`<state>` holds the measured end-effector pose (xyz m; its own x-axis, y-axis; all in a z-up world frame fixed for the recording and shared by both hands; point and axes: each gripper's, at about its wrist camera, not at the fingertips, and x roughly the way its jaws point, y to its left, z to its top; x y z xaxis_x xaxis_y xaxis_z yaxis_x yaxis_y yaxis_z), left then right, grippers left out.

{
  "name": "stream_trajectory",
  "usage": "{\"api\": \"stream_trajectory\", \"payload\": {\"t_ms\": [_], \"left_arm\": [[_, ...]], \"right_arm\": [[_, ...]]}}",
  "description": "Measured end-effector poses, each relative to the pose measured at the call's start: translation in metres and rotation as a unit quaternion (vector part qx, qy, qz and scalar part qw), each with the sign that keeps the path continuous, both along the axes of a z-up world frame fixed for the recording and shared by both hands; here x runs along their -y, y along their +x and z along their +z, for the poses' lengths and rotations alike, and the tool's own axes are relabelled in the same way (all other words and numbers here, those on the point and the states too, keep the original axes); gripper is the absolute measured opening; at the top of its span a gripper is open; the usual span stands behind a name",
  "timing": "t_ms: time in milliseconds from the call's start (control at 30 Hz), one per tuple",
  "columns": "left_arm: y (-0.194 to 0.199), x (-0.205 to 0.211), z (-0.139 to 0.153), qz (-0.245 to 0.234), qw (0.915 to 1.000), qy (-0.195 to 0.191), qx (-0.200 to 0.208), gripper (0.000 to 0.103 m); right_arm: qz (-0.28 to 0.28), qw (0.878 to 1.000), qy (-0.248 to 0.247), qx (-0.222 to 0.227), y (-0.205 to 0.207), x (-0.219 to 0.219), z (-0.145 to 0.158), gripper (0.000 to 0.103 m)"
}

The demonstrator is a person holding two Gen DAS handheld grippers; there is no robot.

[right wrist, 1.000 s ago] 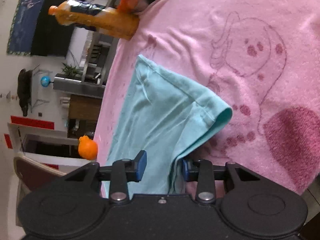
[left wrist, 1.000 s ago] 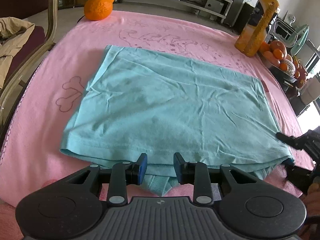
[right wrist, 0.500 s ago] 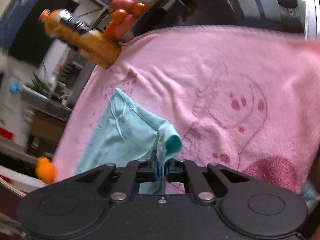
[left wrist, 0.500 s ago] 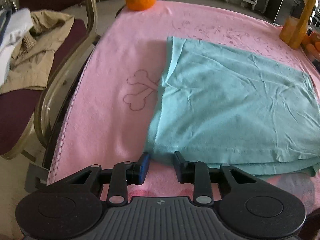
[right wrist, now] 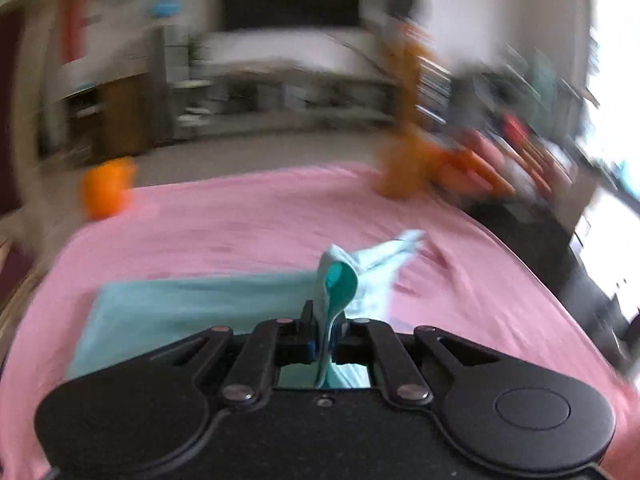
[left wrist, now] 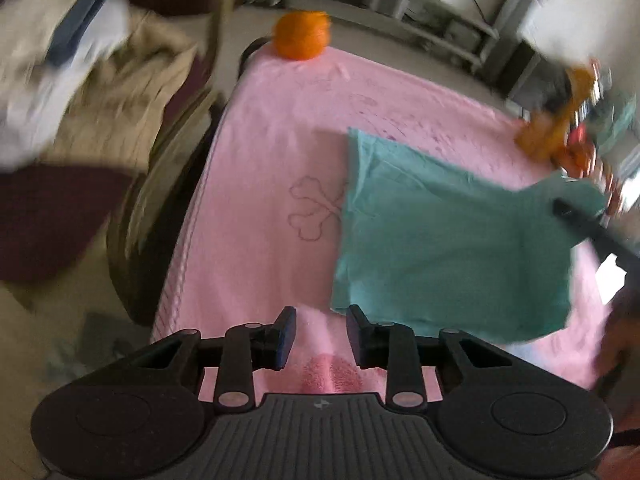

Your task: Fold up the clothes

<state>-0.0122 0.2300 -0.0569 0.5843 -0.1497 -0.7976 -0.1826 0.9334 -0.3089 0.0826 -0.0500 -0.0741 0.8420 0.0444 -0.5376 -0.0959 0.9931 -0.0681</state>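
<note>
**Teal shirt pinched on the right, left claw empty**

Teal shirt lies on the pink towel, and our right gripper has its fingers clamped on a bunched corner, lifting it off the cloth. Our left gripper hangs with fingers apart at the shirt's near corner, gripping nothing. An orange sits at the far edge.

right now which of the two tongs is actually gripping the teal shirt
The right tongs: shut on a lifted fold of the teal shirt. The left tongs are open, holding nothing, beside the shirt's near corner over the pink towel.
</note>
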Motion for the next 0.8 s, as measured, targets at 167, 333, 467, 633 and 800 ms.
{"api": "stream_trajectory", "payload": {"t_ms": [167, 333, 467, 633, 800], "left_arm": [[-0.006, -0.017, 0.001, 0.037, 0.9989, -0.023, 0.014, 0.027], [-0.006, -0.016, 0.001, 0.041, 0.9989, -0.018, 0.014, 0.027], [-0.007, -0.019, 0.001, 0.052, 0.9984, -0.019, 0.014, 0.027], [-0.007, -0.022, 0.000, 0.064, 0.9976, -0.020, 0.014, 0.027], [-0.008, -0.024, -0.001, 0.075, 0.9969, -0.017, 0.012, 0.027]], "right_arm": [[0.201, 0.973, -0.106, 0.044, -0.045, -0.089, -0.027, 0.006], [0.284, 0.946, -0.153, -0.016, -0.058, -0.120, -0.071, 0.006], [0.259, 0.960, -0.101, -0.042, -0.045, -0.110, -0.062, 0.006], [0.219, 0.972, 0.051, -0.068, -0.027, -0.083, -0.032, 0.006], [0.240, 0.968, 0.042, -0.055, -0.033, -0.089, -0.030, 0.006]]}}
